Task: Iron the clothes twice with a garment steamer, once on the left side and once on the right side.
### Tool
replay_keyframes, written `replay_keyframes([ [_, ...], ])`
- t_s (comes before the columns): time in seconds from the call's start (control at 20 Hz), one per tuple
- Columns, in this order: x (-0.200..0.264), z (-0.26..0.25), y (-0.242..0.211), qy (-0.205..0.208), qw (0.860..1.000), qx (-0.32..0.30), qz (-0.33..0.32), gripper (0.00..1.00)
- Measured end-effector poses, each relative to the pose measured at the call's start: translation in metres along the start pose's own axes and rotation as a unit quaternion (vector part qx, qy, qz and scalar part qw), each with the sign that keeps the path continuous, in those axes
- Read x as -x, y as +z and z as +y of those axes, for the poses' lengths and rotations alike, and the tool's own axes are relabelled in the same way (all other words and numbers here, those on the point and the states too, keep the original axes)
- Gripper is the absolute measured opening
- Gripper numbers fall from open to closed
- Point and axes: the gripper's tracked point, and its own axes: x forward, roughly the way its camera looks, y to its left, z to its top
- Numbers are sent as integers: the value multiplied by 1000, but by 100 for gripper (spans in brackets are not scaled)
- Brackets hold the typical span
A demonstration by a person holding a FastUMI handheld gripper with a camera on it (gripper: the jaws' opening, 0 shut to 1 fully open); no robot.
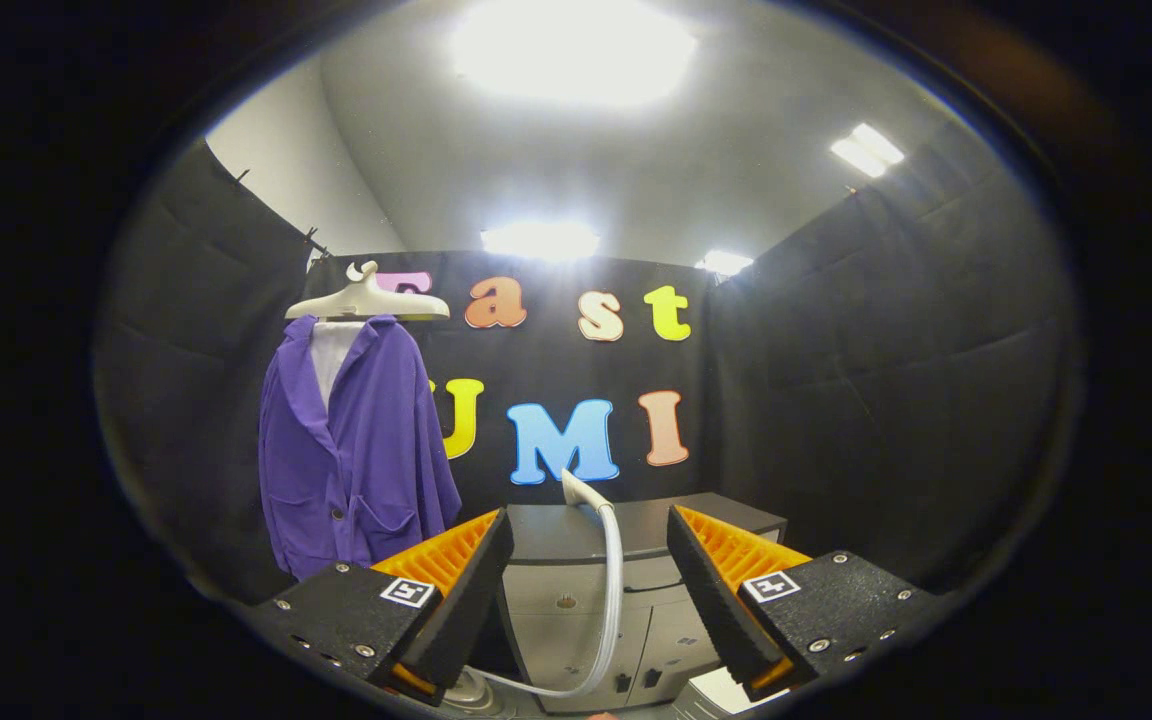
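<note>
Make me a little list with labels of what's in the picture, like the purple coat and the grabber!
clothes: purple coat on a white hanger, against the booth wall
steamer: white steamer head with hose, standing beyond the fingers
furniture: grey cabinet behind the hose
gripper: gripper open, holding nothing, steamer hose seen between its fingers
ironing: not started

No readable text; only square coded markers sit on the tongs (pixel 588 560), lower middle of frame, spread apart.
</note>
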Motion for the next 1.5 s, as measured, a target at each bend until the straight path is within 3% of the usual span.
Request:
replay_keyframes([
  [0.4,-99,1,11,34,999,-11,15,95],
  [0.9,-244,-38,20,49,998,-8,27,95],
  [1.2,-323,-44,-7,95,992,-49,67,95],
  [1.35,-365,-60,-26,86,992,-42,84,95],
  [1.5,-402,-60,-48,99,986,-76,112,95],
])
